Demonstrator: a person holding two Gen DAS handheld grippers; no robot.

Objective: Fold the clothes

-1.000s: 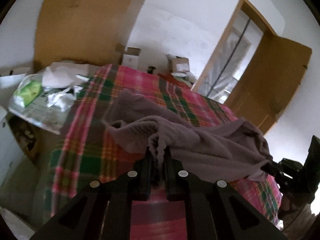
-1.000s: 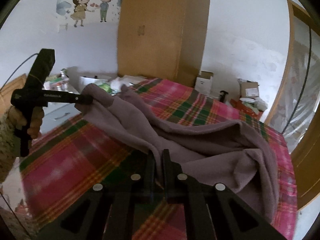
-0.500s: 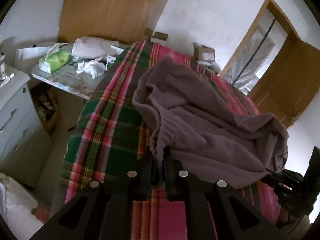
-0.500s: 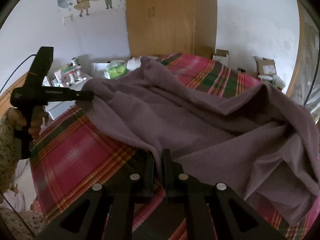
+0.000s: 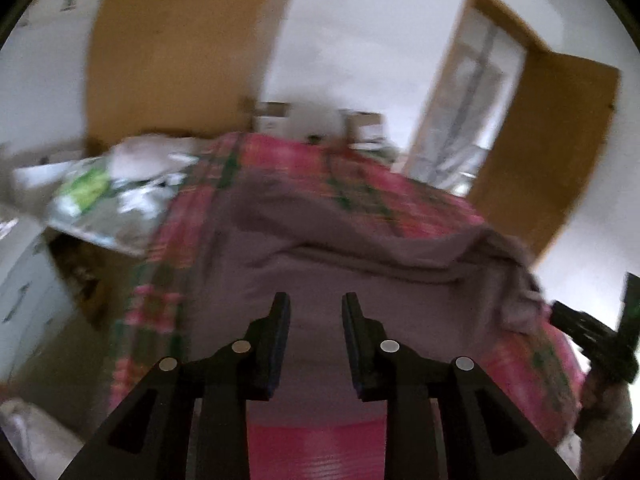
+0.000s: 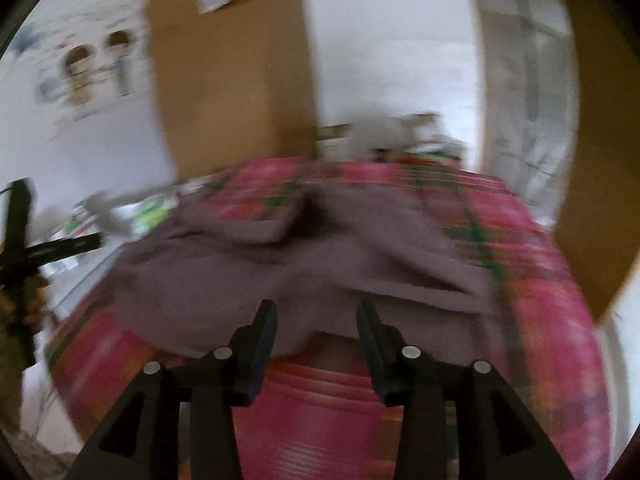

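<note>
Nearest the left wrist camera, the left gripper (image 5: 313,306) stood with its jaws well apart and nothing between them; the cloth seen in the gap lay beyond and below the tips, not pinched. The right gripper (image 6: 316,314) was the same in its own view, jaws wide and empty, with the garment's near hem just ahead of the tips.

Just past both sets of fingers lay the mauve-grey garment (image 5: 360,264), soft and fleecy by the look of it, spread loosely across the pink and green plaid bedspread (image 6: 540,320). It was not flat: one raised ridge ran across it ahead of the left gripper, and a flap lay doubled over on its far part in the right view (image 6: 256,232). Blur hid whether it was a top or trousers.

To the left of the left gripper a cluttered bedside surface (image 5: 100,196) held papers and bags. Farther off stood a wooden wardrobe (image 5: 180,52) and, to the right, an open door (image 5: 560,140).

My judgement: the cloth lay released on the bed, between one hold and another, neither neatly folded nor smoothed. The next move would call for both grippers to pick an edge or corner at matching points, close on a single layer, and keep the cloth taut.
</note>
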